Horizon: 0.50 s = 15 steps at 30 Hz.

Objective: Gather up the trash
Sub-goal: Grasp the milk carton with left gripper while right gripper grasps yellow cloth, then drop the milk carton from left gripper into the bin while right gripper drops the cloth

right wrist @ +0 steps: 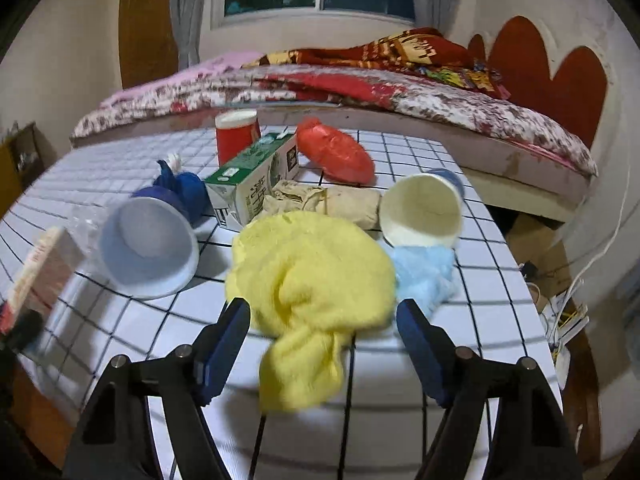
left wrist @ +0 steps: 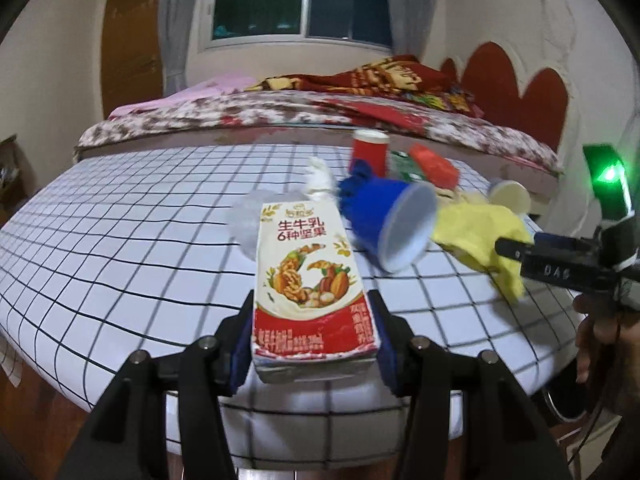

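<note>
Early on: left hand-held gripper (left wrist: 314, 344) pinching the red-and-white nut-milk carton (left wrist: 310, 280), right hand-held gripper (right wrist: 324, 344) spread around the crumpled yellow cloth (right wrist: 310, 280), rest of trash on checked tabletop (right wrist: 460, 292) uncollected.

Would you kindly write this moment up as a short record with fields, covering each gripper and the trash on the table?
surface: grid-patterned table
left gripper: shut on the milk carton
right gripper: open, jaws either side of the yellow cloth, pads not pressing it
lying on their sides: blue cup, white cup, green carton
upright: red cup
also there: red bag, light blue cloth
</note>
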### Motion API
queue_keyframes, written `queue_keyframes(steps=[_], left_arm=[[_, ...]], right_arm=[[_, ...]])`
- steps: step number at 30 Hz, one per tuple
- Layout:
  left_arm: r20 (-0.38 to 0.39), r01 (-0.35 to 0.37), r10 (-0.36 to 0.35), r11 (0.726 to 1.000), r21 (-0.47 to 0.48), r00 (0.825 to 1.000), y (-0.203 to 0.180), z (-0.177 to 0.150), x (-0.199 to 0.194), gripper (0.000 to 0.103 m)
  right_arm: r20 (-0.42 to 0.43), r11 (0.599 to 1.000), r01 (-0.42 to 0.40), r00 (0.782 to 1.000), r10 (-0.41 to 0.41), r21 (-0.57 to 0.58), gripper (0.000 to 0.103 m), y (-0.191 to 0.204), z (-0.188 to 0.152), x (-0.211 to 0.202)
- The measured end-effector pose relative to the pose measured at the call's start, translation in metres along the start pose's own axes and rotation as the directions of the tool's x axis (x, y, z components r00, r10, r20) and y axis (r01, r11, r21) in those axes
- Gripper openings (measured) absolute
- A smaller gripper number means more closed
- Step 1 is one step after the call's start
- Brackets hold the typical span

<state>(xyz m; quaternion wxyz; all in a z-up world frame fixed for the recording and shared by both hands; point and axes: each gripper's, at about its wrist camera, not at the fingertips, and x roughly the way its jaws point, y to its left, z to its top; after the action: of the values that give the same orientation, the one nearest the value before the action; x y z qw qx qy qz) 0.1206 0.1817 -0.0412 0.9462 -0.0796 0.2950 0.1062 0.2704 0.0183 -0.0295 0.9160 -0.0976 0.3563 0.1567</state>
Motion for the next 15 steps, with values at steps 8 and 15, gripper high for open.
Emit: queue_keyframes(steps=[8, 15], left_arm=[[0.016, 0.003, -0.003, 1.000, -0.006, 1.000, 0.008, -0.001, -0.001, 0.052], [0.043, 0.042, -0.043, 0.999, 0.014, 0.998, -0.009, -0.005, -0.019, 0.052]], right_arm=[[0.067, 0.999, -0.036, 0.997, 0.038, -0.025, 0.022, 0.008, 0.007, -0.018], [0.192, 0.998, -0.066, 0.979, 0.066, -0.004, 0.022, -0.007, 0.006, -0.075]])
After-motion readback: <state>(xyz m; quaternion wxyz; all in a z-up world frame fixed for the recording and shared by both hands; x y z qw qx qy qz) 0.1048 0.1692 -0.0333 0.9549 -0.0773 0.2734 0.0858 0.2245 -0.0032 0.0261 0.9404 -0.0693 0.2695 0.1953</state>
